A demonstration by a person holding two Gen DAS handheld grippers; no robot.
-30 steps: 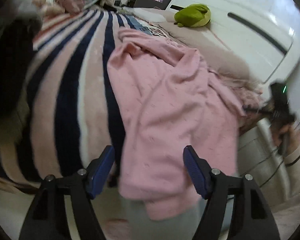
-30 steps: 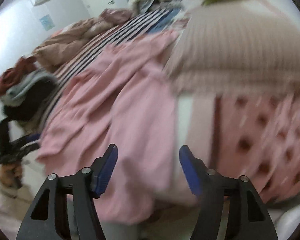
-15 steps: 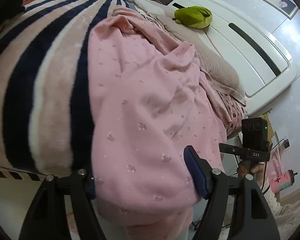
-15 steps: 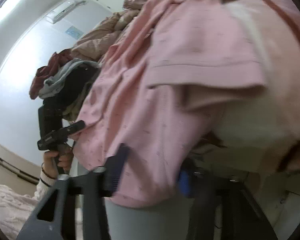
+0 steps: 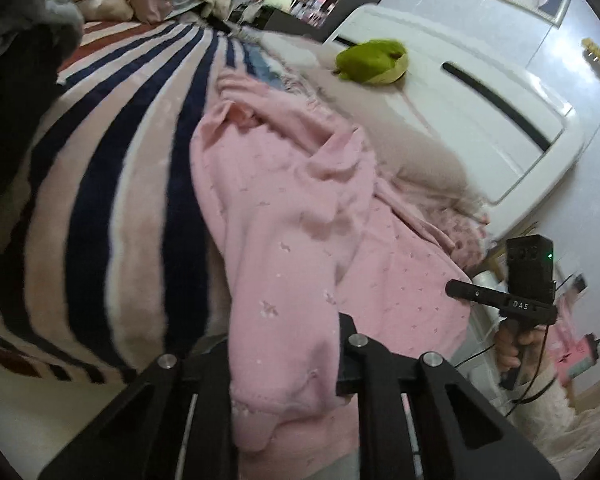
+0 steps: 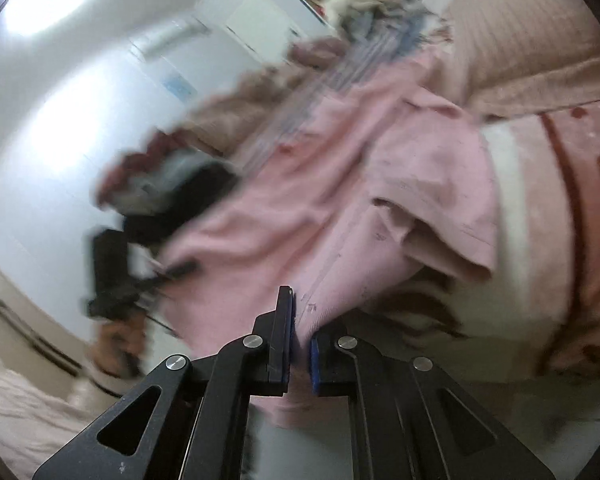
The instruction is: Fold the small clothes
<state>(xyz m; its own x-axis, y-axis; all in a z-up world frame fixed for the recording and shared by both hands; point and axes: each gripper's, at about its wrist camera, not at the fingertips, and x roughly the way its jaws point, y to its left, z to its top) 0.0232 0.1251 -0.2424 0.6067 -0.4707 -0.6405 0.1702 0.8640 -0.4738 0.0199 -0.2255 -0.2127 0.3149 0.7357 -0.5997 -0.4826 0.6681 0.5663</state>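
A small pink garment [image 5: 284, 208] with a fine print lies rumpled on the striped blanket [image 5: 112, 168] and hangs over the bed's near edge. My left gripper [image 5: 284, 360] is shut on its hanging hem, and bunched cloth hides the pads. My right gripper [image 6: 300, 344] is shut on another part of the same garment's [image 6: 320, 184] hem, with the blue pads pressed on the cloth. The right gripper also shows at the right of the left wrist view [image 5: 516, 300]. The left one shows blurred in the right wrist view [image 6: 124, 280].
A green plush [image 5: 372, 62] lies on a beige pillow [image 5: 400, 136] by the white headboard [image 5: 480, 92]. A dark clothes pile [image 5: 16, 72] sits at the left. A pink dotted sheet [image 6: 580, 208] hangs at the bed's side.
Both grippers, open around the hanging hem half a second ago, have closed on the pink garment. Both views have shifted and the right wrist view is blurred by motion.
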